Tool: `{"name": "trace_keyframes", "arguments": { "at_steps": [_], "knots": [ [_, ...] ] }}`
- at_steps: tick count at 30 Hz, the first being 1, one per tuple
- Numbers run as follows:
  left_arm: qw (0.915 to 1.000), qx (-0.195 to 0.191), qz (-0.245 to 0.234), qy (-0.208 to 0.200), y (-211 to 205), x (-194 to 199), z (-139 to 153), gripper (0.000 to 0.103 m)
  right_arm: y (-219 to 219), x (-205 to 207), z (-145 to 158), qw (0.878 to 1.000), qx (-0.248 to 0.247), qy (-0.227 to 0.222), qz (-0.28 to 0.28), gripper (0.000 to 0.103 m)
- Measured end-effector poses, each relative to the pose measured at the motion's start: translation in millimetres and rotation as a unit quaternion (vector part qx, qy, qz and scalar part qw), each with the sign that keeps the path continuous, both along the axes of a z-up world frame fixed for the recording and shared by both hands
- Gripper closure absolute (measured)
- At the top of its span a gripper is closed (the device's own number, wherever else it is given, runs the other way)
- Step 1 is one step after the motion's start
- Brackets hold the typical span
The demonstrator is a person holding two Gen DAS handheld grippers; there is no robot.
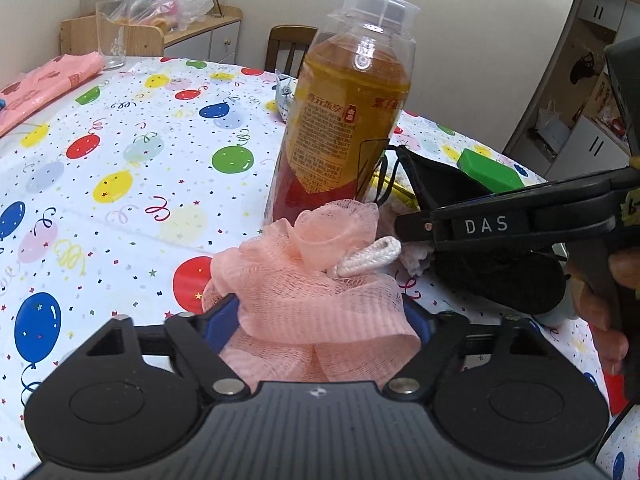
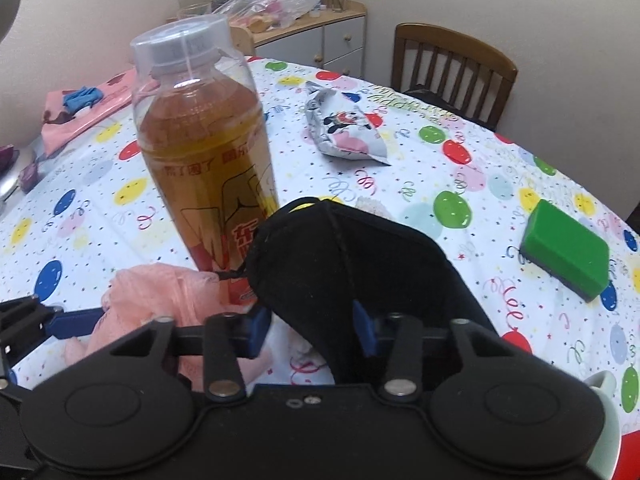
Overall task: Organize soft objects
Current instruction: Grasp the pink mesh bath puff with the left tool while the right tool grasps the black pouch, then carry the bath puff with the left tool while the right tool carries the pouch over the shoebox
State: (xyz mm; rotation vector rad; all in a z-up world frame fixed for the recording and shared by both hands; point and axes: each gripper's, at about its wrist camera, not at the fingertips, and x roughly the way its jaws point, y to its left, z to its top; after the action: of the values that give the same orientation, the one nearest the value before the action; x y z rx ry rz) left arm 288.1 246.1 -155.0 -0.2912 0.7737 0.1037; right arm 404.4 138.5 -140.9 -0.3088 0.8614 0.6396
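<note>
Left gripper (image 1: pixel 320 320): the blue fingers (image 1: pixel 220 320) stand on either side of the pink mesh bath pouf (image 1: pixel 316 300), which bulges between them. The pads appear to press into the netting, though the mesh hides the contact faces, so the firmness of the hold cannot be confirmed. The pouf's white cord loop (image 1: pixel 372 254) points toward the right gripper.

Right gripper (image 2: pixel 312 332): the jaws stand partly closed, one on either flank of the black fabric mask (image 2: pixel 352 264). The mask fills the gap and looks pinched at its near end. Its long axis runs away from the jaws toward the table's far edge.

Both items lie near the middle of the balloon-print table (image 2: pixel 460 152), just in front of the upright tea bottle (image 2: pixel 204 152). The pouf touches the bottle's base on the left-hand side; the mask lies beside it on the right.

Relation governing the next move: each soft item sits directly within its own gripper, so neither hand need cross. The bottle stands close behind both; lifting straight up, not forward, would avoid toppling it. The green sponge (image 2: pixel 564 248) and printed pouch (image 2: pixel 348 128) lie well apart, nearer the right hand.
</note>
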Motion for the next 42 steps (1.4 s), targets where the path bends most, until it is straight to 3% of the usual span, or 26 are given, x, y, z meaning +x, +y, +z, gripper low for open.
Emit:
{"name": "trace_keyframes", "arguments": {
  "at_steps": [5, 12, 26, 42],
  "knots": [
    [0.9999, -0.013, 0.005, -0.002, 5, 0, 0, 0.051, -3, -2, 4, 1.000, 0.005, -0.011, -0.017, 0.081],
    [0.9999, 0.001, 0.009, -0.004, 6, -2, 3, 0.069, -17, -8, 15, 0.999, 0.023, -0.030, -0.040, 0.096],
    [0.9998, 0.005, 0.000, -0.017, 4, -13, 13, 0.086, -70, -41, 69, 0.989, 0.110, -0.030, -0.094, 0.101],
    [0.9984, 0.004, -0.026, -0.049, -9, -45, 58, 0.087, -150, -105, 130, 0.968, 0.211, -0.025, -0.134, 0.101]
  ]
}}
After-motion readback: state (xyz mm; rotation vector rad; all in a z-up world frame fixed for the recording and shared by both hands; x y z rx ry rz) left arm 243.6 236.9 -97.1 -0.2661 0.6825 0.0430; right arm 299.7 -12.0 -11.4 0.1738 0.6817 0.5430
